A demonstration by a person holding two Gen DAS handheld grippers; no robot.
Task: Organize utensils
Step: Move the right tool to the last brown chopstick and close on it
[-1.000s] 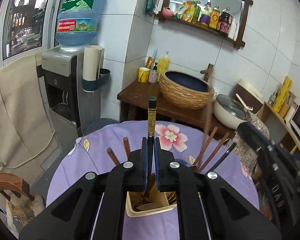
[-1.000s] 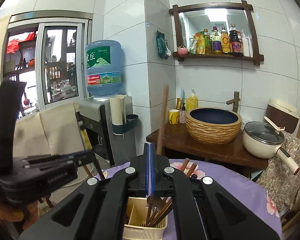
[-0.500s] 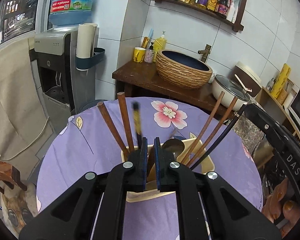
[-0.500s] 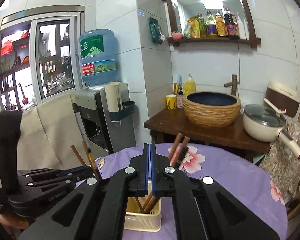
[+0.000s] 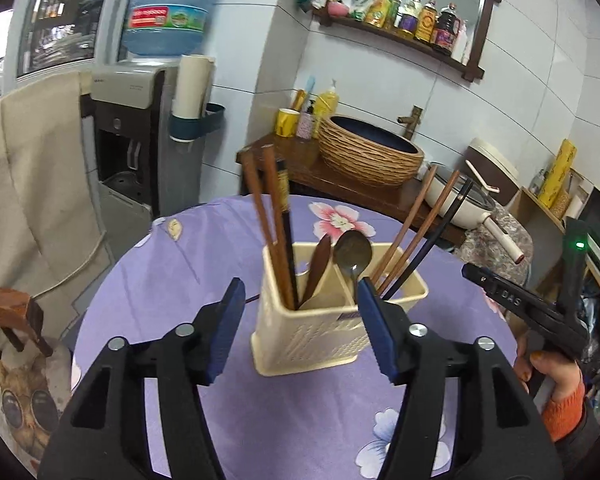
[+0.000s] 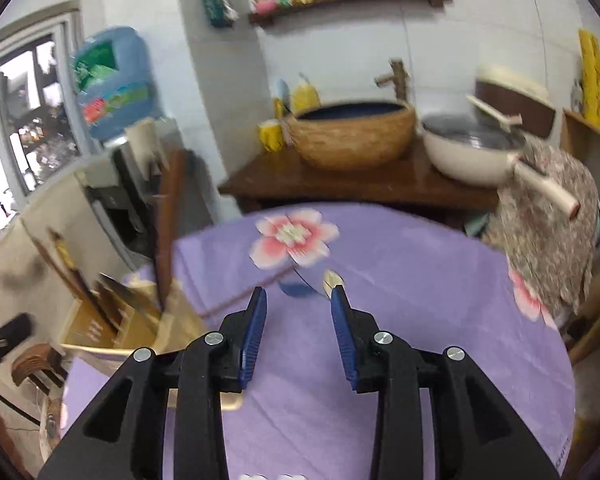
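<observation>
Purple floral tablecloth [image 5: 180,264] | utensil holder [image 5: 332,320] | right tool [image 6: 298,300] "DAS", agape | left tool [image 5: 300,300] agape, empty

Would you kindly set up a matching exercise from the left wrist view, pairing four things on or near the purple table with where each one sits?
Things:
1. metal spoon
2. utensil holder
3. woven basin
4. cream pan

Places:
A. on the purple flowered tablecloth, between the open fingers of the left gripper
B. on the dark wooden counter, beside the yellow cup
C. bowl end up in the holder, next to the wooden spoon
D. on the counter's right end, handle pointing right

Pairs: 1-C, 2-A, 3-B, 4-D
</observation>
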